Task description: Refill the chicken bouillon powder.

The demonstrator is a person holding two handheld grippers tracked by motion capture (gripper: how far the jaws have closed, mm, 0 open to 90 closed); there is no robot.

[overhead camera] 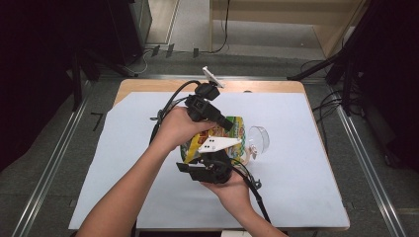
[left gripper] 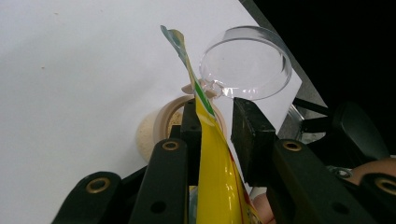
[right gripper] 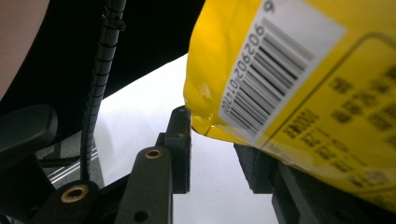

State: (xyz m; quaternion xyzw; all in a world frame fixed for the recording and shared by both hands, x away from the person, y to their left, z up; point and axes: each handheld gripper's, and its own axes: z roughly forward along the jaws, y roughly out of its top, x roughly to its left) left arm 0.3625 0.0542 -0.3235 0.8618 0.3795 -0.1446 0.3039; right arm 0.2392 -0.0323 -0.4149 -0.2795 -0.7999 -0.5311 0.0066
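Nearest the person, the right gripper (overhead camera: 213,159) sits low on the near side of the yellow snack bag (right gripper: 299,88); its jaws are partly apart with the bag's barcode corner between them, but can't tell if they're actually pinching. Just past it, the left gripper (overhead camera: 228,124) has the bag's top edge between narrow jaws, bag against one pad. The bag stands over a small tan jar (left gripper: 161,122), clear lid (left gripper: 246,63) flipped open beyond, on the white sheet (overhead camera: 296,163)
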